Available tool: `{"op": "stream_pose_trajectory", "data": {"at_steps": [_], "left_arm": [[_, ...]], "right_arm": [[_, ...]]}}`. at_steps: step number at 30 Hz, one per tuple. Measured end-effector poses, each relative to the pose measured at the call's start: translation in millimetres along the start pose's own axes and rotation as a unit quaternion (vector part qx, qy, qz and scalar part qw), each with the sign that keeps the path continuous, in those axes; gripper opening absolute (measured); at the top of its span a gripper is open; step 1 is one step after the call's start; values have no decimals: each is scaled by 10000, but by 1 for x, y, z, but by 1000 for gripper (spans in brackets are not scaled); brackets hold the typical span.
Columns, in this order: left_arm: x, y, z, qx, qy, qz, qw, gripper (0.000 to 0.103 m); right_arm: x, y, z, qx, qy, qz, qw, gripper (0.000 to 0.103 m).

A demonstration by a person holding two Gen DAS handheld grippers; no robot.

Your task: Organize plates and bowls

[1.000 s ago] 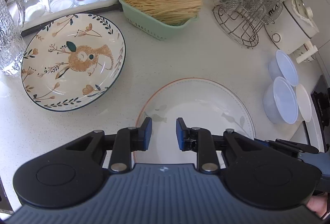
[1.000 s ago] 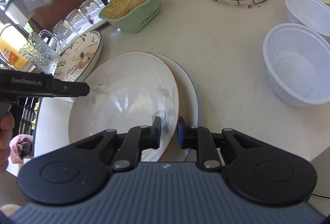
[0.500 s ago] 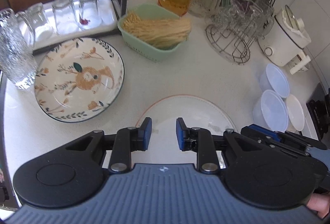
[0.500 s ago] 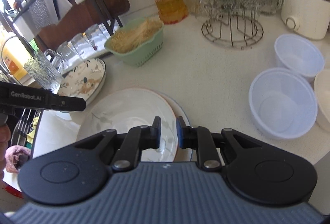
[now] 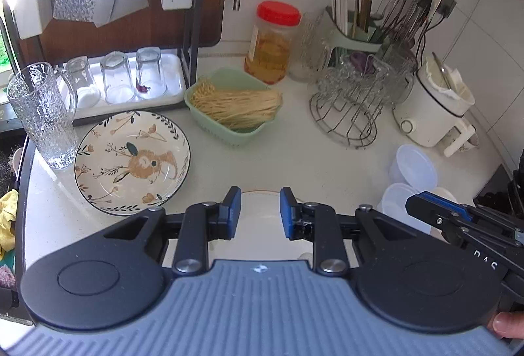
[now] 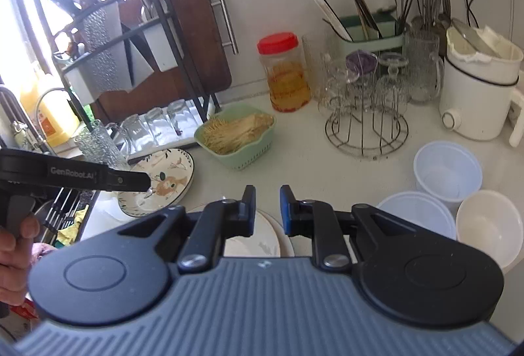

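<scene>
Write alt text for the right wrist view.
The right gripper, nearly shut and empty, hangs above stacked white plates on a kitchen counter. Three empty bowls sit to its right; a patterned plate and the left gripper are at left.

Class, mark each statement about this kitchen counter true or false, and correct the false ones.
1. The green basket holds dry noodles. True.
2. The jar has a blue lid. False: its lid is red.
3. The rabbit-patterned plate is stacked on the white plates. False: it lies alone on the counter, beside the textured glass mug.
4. Three glasses stand upside down on the white tray. True.
5. The right gripper holds a bowl. False: nothing is between its jaws.
6. The plastic bowls are empty. True.
</scene>
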State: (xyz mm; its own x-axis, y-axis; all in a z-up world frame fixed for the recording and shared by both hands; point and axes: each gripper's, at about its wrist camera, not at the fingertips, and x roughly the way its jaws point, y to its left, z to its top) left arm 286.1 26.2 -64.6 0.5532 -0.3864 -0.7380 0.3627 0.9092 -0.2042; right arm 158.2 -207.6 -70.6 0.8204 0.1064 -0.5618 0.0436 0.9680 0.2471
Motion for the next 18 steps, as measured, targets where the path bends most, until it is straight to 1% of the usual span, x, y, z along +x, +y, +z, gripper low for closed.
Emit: {"op": "stream_pose_trajectory", "data": {"at_steps": [1,3,6,12,18], "left_arm": [[-1,-4,-3,60,-64,57,9999,31],[0,-10,-10,181,-64,241,9995,32],[1,-15,-20,202,-74,215,9995,32],[-6,-23,-34,-26,-154,225,9996,32],[-4,-28,-48,-165,-70,263,9995,33]], "right_arm": [[-4,-1,0,-24,-51,53,10000,19],[-11,-4,-1,-123,-174,140,9997,19],[-17,-11,-4,-273,-250,196,9991,19],[-18,-21,-15,-252,-86,331,9991,19],[-19,-23,-24,-339,19,434,9985,19]]}}
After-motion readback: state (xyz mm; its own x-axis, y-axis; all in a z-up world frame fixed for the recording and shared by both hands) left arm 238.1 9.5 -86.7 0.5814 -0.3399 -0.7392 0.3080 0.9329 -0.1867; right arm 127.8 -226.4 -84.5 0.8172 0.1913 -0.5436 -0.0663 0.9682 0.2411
